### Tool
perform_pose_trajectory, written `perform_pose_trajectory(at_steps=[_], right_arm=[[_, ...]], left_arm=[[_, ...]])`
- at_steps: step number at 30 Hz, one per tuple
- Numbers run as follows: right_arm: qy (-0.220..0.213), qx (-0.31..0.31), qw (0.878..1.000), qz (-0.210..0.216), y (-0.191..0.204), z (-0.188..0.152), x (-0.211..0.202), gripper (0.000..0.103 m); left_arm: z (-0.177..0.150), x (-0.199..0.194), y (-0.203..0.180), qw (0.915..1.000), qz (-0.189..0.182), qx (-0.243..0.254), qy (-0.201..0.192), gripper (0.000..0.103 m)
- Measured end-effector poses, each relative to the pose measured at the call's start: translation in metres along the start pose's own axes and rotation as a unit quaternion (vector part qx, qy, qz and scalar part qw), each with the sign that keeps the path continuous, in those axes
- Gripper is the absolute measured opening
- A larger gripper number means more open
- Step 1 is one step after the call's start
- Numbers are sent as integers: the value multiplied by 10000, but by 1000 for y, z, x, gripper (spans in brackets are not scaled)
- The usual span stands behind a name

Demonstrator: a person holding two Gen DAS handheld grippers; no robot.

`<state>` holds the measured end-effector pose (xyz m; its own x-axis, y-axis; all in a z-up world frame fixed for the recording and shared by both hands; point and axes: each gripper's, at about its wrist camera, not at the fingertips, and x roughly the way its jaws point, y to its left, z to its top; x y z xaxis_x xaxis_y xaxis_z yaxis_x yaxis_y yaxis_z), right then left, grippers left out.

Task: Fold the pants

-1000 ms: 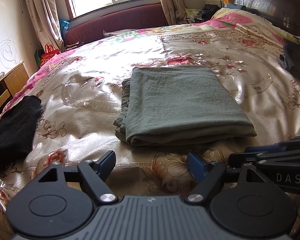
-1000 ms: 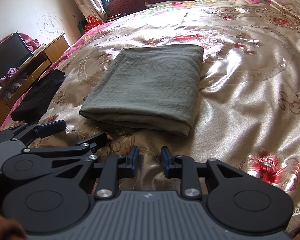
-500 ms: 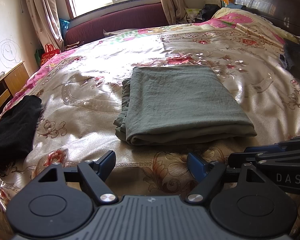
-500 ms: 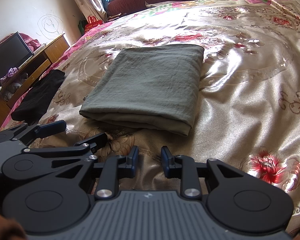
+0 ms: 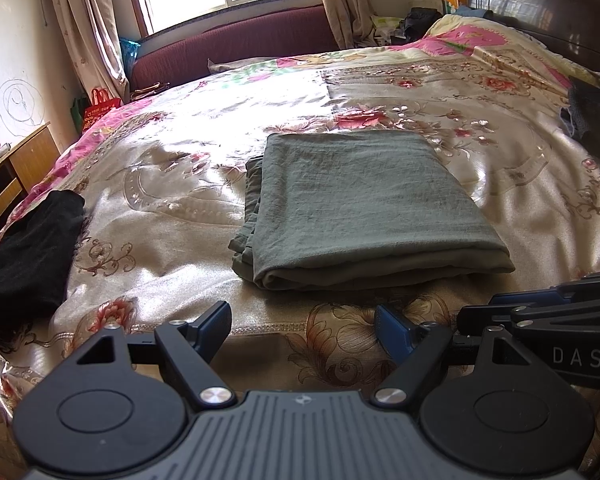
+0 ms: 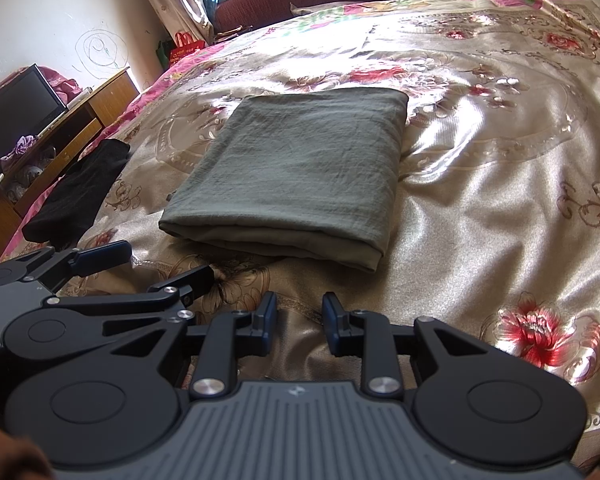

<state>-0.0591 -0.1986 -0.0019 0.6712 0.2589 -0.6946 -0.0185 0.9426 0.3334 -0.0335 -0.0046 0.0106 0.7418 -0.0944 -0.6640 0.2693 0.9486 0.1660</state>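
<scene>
- Black and empty, the left gripper is hovering low over the bedspread with its jaws spread wide — nothing is sitting between the blue pads.
- Close beside it on its right, the right gripper is also carrying nothing; its jaws are standing only a narrow gap apart, parted but not clamped.
- Just ahead of both sets of fingertips, the grey-green pants are lying flat as a thick folded rectangle, apart from both tools, and the folding is looking finished or nearly so.
- At the stack's left edge, ahead and left of the left gripper, inner layers are poking out unevenly — a nudge or a careless pinch there is likely to be dragging them further out and spoiling the stack.
- Satin is looking slippery: any sideways push at the near fold is risking the whole bundle sliding instead of staying square.
- Farther off to the left, a black garment is lying well apart from the pants, posing little risk of tangling.
</scene>
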Motion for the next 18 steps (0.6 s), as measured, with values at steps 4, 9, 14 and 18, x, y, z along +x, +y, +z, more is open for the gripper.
perform_pose_trajectory(at_steps=[4,9,14,18], right_arm=[[0,1,10000,1,0,0,0,28],[0,1,10000,1,0,0,0,28],[0,2,10000,1,0,0,0,28],[1,-1,10000,-1,0,0,0,28]], left_arm=[[0,0,0,10000,4,2,6,91],[0,0,0,10000,18,-3,11,91],[0,0,-1,10000,19,-11,22,91],[0,0,-1,10000,17,-23,40,91]])
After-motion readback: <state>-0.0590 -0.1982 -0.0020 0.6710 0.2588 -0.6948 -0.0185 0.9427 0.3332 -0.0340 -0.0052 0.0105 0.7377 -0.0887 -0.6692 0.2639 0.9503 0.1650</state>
